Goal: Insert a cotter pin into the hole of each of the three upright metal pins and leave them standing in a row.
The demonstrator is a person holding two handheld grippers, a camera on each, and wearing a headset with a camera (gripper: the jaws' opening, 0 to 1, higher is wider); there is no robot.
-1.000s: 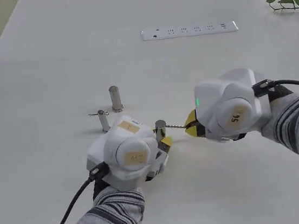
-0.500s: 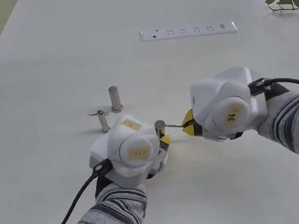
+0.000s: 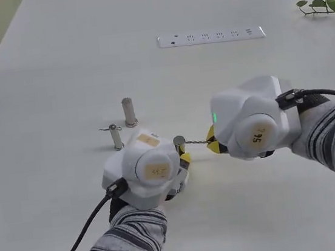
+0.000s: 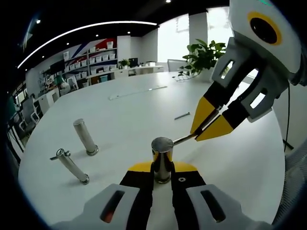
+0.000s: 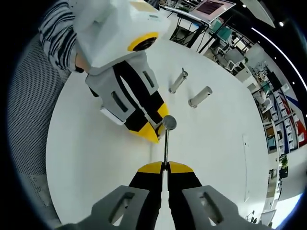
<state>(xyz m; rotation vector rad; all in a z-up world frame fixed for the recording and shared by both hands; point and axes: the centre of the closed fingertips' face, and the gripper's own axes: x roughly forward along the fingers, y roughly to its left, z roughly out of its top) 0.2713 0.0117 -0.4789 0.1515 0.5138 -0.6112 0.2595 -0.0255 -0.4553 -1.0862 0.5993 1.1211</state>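
Fingers [image 5: 151, 167] of right gripper [image 3: 212, 139] clenched on cotter pin [image 5: 165, 143], tip at held metal pin [image 5: 169, 122].
Head view: left gripper [image 3: 182, 157] clamps that pin upright; pinned pin [image 3: 115, 135] and bare pin [image 3: 129, 112] stand far-left of it. Left gripper view: cotter touches just under its head; entry unclear. Right gripper view: shaft lined on it. Risk: off-axis push glances off the hole and tilts it.

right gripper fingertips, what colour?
Yellow fingertips, black behind them; this shows best in the left gripper view.
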